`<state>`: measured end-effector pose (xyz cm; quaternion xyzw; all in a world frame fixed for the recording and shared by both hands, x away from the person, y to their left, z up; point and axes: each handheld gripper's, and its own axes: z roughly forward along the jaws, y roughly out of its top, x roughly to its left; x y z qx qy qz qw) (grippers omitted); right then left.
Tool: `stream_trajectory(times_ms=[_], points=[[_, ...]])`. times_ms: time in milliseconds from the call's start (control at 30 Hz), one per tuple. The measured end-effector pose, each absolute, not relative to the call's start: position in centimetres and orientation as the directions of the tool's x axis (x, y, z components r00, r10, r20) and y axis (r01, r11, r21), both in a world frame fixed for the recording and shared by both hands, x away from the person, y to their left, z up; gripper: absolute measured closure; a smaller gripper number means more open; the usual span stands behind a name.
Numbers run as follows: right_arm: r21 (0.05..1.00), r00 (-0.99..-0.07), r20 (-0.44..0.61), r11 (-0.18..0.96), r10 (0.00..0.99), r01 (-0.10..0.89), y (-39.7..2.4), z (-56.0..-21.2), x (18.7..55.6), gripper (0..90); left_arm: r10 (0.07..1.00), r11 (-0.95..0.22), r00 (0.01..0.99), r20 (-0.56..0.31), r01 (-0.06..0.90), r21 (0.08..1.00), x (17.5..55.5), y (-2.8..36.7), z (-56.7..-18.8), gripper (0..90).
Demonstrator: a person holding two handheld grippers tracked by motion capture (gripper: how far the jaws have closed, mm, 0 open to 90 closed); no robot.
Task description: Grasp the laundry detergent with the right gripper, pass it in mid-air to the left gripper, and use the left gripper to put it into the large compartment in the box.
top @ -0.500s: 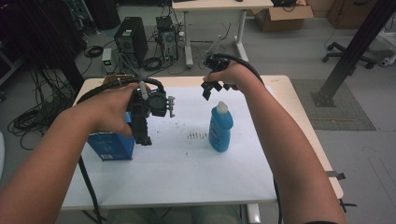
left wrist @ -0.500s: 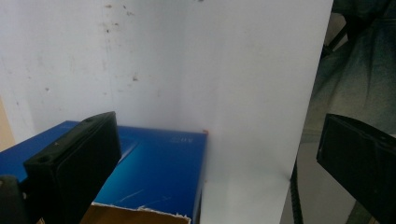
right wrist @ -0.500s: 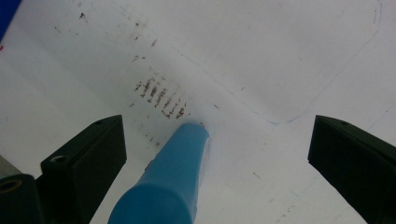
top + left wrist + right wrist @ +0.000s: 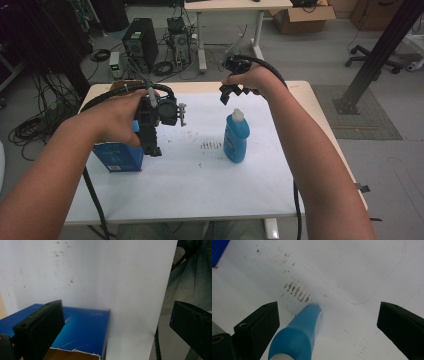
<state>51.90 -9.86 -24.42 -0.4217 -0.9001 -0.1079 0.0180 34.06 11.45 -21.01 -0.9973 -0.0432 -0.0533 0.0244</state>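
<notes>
A blue bottle [image 4: 236,140] with a white cap stands upright on the white table top [image 4: 200,190], right of centre. My right gripper [image 4: 232,95] hovers above and just behind it, open and touching nothing. In the right gripper view the bottle [image 4: 298,337] rises between the wide-apart jaws, nearer the left one. A blue cardboard box [image 4: 117,159] lies at the left. My left gripper [image 4: 153,149] points down over the box's right end, open and empty. In the left gripper view the box [image 4: 82,331], with a torn brown flap, lies under the left jaw.
Dark speckled stains [image 4: 211,145] mark the sheet just left of the bottle. Black cables trail from both grippers over the table's edges. Past the far edge, a computer tower [image 4: 141,44] and tangled leads sit on the floor. The table's near edge [image 4: 160,315] borders the person's lap.
</notes>
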Motion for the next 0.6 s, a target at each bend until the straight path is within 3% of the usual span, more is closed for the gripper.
stream_trajectory(times_ms=[600], points=[[0.219,-0.639,0.119,0.608,0.76,0.763,-12.1,-22.7,49.7,4.4,0.07,-0.996,0.992,0.106,0.076,-0.055,33.2,11.1,-21.4,0.2]])
